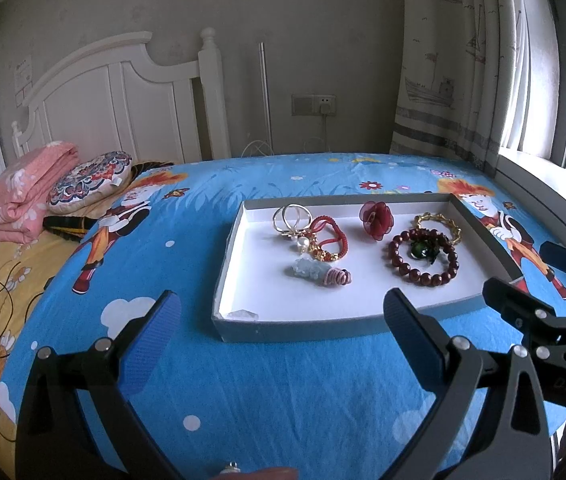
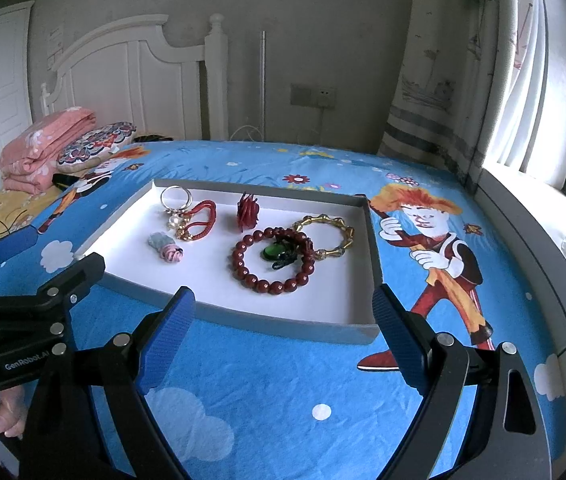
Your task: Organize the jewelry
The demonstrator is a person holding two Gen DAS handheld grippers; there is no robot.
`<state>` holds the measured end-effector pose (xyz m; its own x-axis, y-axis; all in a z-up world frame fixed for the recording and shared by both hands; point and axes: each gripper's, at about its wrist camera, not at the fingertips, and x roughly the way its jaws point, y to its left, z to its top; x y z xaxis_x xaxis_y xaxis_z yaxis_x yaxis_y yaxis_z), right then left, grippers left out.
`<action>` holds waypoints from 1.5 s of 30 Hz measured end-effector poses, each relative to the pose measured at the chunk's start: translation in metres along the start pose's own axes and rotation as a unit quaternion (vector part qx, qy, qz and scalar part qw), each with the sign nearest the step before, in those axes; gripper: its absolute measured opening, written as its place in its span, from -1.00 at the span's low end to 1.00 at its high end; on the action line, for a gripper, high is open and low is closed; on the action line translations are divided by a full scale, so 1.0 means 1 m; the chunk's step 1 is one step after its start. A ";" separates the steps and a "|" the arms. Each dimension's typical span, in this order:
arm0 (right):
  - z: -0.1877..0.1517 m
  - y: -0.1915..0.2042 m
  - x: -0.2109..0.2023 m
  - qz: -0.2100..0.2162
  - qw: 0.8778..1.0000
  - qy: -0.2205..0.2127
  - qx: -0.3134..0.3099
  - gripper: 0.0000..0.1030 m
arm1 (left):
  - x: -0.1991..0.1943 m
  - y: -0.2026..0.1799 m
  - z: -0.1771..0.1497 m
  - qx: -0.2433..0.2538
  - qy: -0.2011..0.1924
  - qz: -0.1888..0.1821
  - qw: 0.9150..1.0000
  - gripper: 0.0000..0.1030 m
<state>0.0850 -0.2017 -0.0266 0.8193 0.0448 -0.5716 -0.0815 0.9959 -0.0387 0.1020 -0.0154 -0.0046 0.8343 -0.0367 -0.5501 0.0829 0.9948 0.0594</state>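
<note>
A shallow grey tray [image 1: 303, 326] [image 2: 283, 326] with a white floor lies on the blue cartoon bedsheet. Inside it are gold rings [image 1: 292, 220], a red cord bracelet [image 1: 329, 240], a red rose [image 1: 376, 218], a gold bracelet [image 1: 439, 226] and a dark red bead bracelet [image 1: 423, 276] ringing a green piece [image 2: 273, 254]. A pale blue stone with a pink coil [image 1: 317, 272] lies nearer the front. My left gripper [image 1: 281, 300] hovers open and empty before the tray's front wall. To its right, my right gripper [image 2: 283, 296] is also open and empty.
A folded pink quilt [image 1: 27, 196] and a patterned cushion [image 1: 91, 180] sit at the far left by the white headboard [image 1: 123, 92]. A black cord [image 1: 1, 288] lies on the yellow sheet. The curtain [image 1: 451, 80] and window ledge [image 2: 523, 216] run along the right.
</note>
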 end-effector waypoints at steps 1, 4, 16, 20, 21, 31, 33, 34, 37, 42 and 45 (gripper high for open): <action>0.000 0.000 0.000 0.001 1.000 0.000 0.000 0.63 | 0.000 0.000 0.000 -0.001 0.000 -0.001 1.000 0.91; 0.000 0.001 0.000 0.000 1.000 0.000 -0.001 0.63 | 0.001 0.000 -0.001 -0.001 0.002 -0.002 1.000 0.91; -0.001 0.003 0.000 0.001 1.000 -0.001 -0.001 0.63 | 0.002 0.001 -0.002 -0.001 0.003 -0.003 1.000 0.91; -0.001 0.004 0.001 0.001 1.000 -0.001 -0.001 0.63 | 0.002 0.001 -0.003 -0.002 0.002 -0.002 1.000 0.91; -0.002 0.006 0.001 0.001 1.000 -0.001 -0.001 0.63 | 0.002 0.001 -0.003 -0.002 0.002 -0.003 1.000 0.91; -0.002 0.010 -0.001 0.003 1.000 -0.009 0.000 0.63 | 0.001 0.000 -0.001 -0.003 -0.008 0.000 1.000 0.91; -0.002 0.011 0.000 0.004 1.000 -0.007 0.000 0.63 | 0.002 0.001 0.000 -0.005 -0.010 -0.005 1.000 0.91; -0.002 0.009 -0.001 0.004 1.000 -0.006 0.000 0.63 | 0.003 0.001 0.002 -0.007 -0.009 -0.010 1.000 0.91; -0.003 0.008 -0.002 0.006 1.000 -0.005 -0.001 0.63 | 0.006 0.005 0.004 -0.017 -0.010 -0.014 1.000 0.91; -0.004 0.009 -0.001 0.006 1.000 -0.004 -0.001 0.63 | 0.004 0.012 0.002 -0.043 -0.037 -0.020 0.998 0.91; -0.005 0.006 0.001 0.005 1.000 -0.002 0.000 0.63 | 0.009 0.010 0.006 -0.022 -0.028 -0.005 0.999 0.91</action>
<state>0.0830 -0.1955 -0.0315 0.8205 0.0548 -0.5690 -0.0891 0.9955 -0.0325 0.1135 -0.0059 -0.0037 0.8630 -0.0500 -0.5027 0.0681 0.9975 0.0177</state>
